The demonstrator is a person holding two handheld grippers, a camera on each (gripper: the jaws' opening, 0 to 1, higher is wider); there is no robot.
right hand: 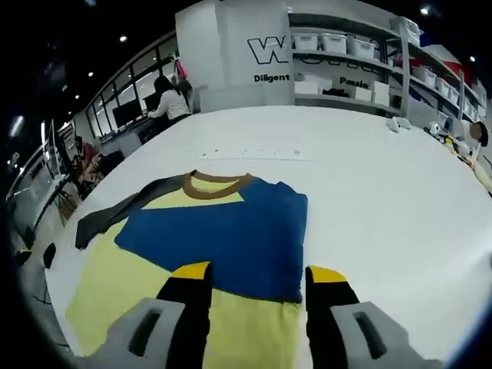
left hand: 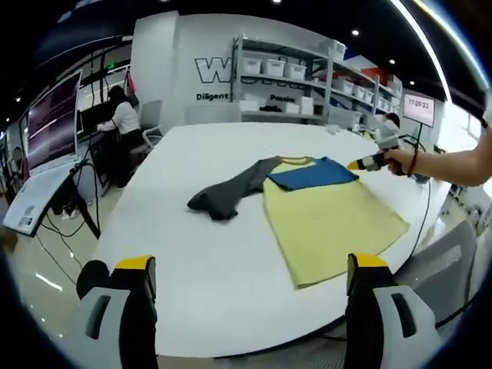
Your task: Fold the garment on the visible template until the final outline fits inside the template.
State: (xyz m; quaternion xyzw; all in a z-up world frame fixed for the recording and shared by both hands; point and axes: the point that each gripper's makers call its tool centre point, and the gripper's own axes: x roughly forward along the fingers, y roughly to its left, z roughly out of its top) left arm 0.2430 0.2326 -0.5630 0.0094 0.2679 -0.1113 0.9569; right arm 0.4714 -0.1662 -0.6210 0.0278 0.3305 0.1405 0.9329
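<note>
A yellow garment [left hand: 330, 219] lies flat on the white table [left hand: 215, 261], with a blue part [left hand: 314, 174] folded across its top and a brown collar [left hand: 298, 161]. One dark grey sleeve [left hand: 231, 192] trails off to its left. My left gripper [left hand: 252, 269] stands open near the table's front edge, well short of the garment. A hand holds my right gripper [left hand: 367, 162] at the blue part's right edge. In the right gripper view my right gripper [right hand: 260, 273] is open over the near edge of the blue part [right hand: 231, 227], with the collar [right hand: 217, 182] and grey sleeve [right hand: 115, 209] beyond.
A faint row of marks [right hand: 254, 151] crosses the table behind the garment. Shelves with white bins [left hand: 284, 73] line the back wall. A person [left hand: 123, 119] sits at a desk at the far left beside monitors [left hand: 52, 119]. A grey chair [left hand: 442, 265] stands off the table's right edge.
</note>
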